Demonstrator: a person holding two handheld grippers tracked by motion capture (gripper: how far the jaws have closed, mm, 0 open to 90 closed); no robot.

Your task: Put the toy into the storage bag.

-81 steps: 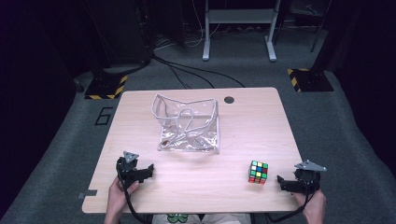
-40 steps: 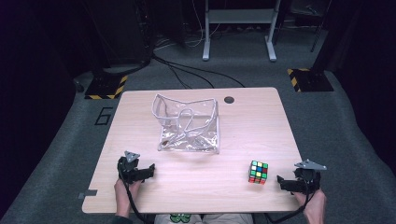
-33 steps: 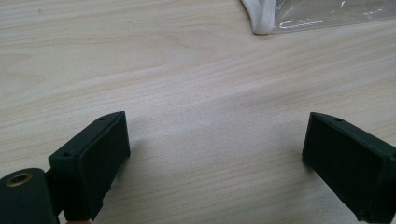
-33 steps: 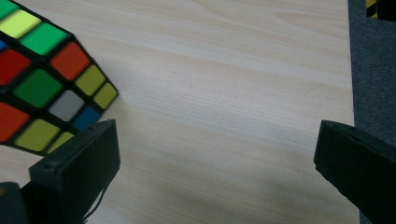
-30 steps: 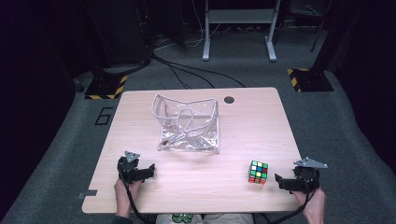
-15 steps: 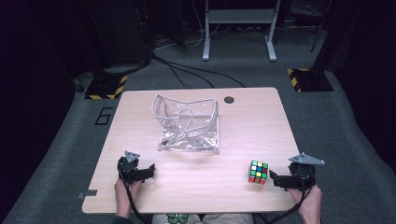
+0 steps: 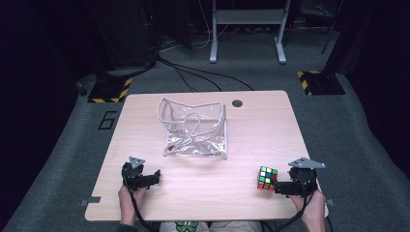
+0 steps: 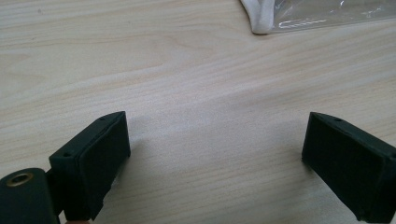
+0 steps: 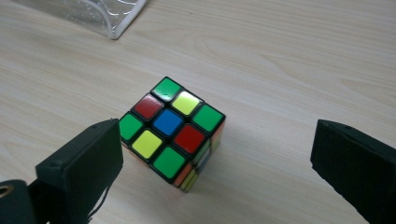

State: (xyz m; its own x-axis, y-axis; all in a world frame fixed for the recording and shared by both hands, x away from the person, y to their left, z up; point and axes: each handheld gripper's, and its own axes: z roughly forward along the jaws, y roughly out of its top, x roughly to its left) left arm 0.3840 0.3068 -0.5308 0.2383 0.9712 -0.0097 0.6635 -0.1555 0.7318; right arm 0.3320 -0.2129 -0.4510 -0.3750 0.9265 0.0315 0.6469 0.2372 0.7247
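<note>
Left tool [image 7: 155, 176]: near the front left corner of the bench [image 7: 251, 130], held in the person's left hand [image 7: 129, 197], resting low over bare wood. Jaws wide apart, nothing between them; in the left gripper view [image 8: 212, 158] they frame plain bench surface, with a corner of the pouch beyond.

Clear plastic pouch [image 7: 194, 129]: white-edged, crumpled, lying at the bench centre, well apart from both tools.

Puzzle cube [image 7: 267, 178]: multicoloured, on the bench near the front right, just left of the right tool.

Right tool [image 7: 276, 186]: at the front right edge, in the right hand [image 7: 313, 209]. Jaws wide; in the right gripper view [image 9: 212, 158] the cube [image 9: 172, 133] sits just ahead of the left jaw, ungripped.
</note>
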